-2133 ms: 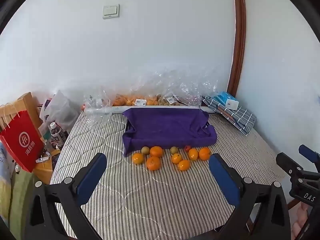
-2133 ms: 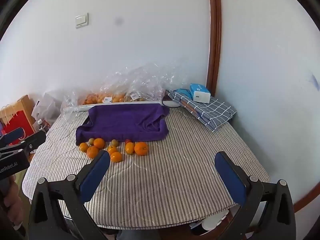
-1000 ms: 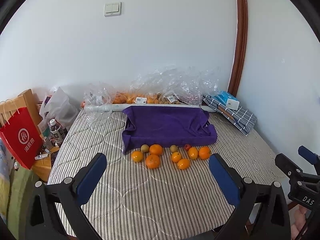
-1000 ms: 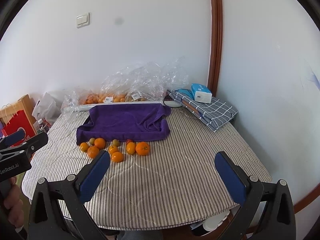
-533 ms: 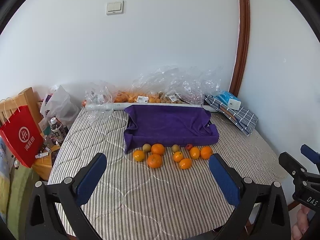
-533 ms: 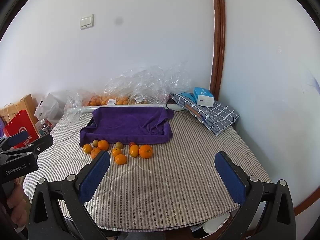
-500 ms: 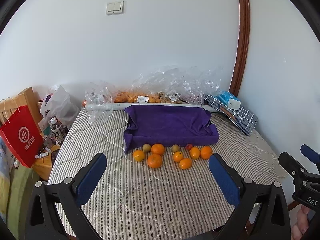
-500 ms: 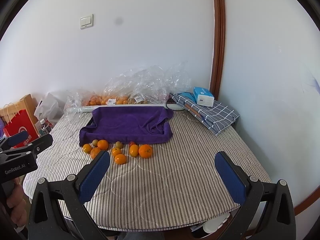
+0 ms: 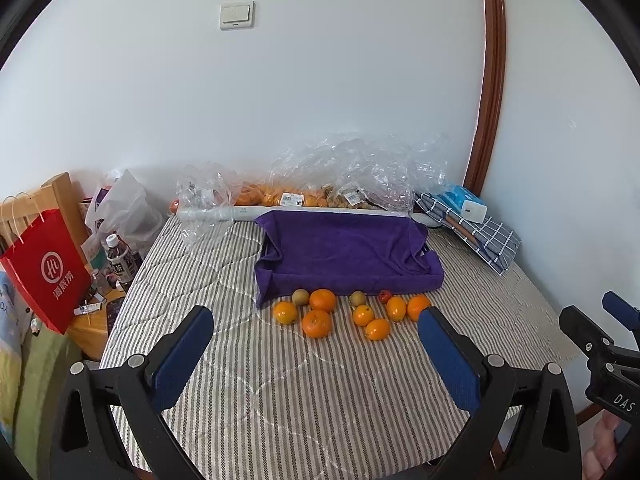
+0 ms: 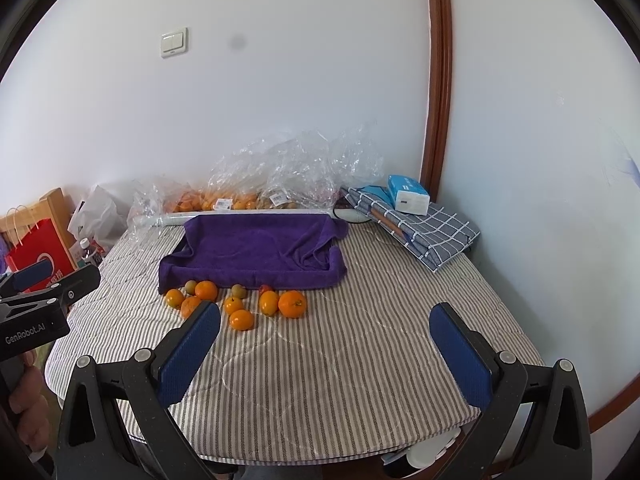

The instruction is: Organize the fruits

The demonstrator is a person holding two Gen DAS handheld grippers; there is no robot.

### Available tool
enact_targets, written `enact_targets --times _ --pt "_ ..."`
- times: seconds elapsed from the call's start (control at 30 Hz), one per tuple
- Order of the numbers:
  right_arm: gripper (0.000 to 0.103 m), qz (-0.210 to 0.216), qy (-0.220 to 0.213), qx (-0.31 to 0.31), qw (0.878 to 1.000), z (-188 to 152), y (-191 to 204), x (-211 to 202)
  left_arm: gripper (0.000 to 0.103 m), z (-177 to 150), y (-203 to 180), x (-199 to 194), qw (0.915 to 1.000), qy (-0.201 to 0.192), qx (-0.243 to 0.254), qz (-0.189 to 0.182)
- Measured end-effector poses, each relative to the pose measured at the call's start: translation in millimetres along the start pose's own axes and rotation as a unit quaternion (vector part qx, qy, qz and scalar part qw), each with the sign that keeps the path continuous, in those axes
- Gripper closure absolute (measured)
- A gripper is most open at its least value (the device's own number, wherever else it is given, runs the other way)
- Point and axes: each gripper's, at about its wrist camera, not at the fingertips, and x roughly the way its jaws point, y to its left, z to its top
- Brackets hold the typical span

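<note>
Several oranges (image 9: 317,323) (image 10: 292,303), two small brownish-green fruits (image 9: 300,297) (image 10: 238,291) and a small red fruit (image 9: 384,296) lie loose on the striped table (image 9: 280,392) (image 10: 360,360). Just behind them is a tray draped with a purple towel (image 9: 344,252) (image 10: 256,252), holding no fruit. My left gripper (image 9: 316,344) is open and empty, well short of the fruit. My right gripper (image 10: 326,340) is open and empty over the table's front right. Each gripper shows at the other view's edge.
Clear plastic bags of fruit (image 9: 320,184) (image 10: 280,176) line the back wall. A folded checked cloth (image 10: 420,228) with a blue tissue pack (image 10: 408,194) sits at the back right. A red paper bag (image 9: 44,272) and bottles (image 9: 118,260) stand off the table's left edge.
Both grippers have drifted slightly forward and upward toward the table. Nothing on the table has moved, and both jaws stay open.
</note>
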Motion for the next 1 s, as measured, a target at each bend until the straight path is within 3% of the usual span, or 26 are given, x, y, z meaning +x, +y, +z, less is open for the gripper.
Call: enact_targets --times 0.67,1.0 --pt "0.0 0.006 -0.02 0.002 1.0 5.4 4.1 5.1 0.0 6.9 5.5 5.2 0.9999 -0.009 -0.003 0.007" --pt "0.0 -0.001 -0.008 -0.011 1.0 6.2 12.4 42.4 0.0 9.2 14.3 35.8 1.0 -0.002 -0.007 0.006"
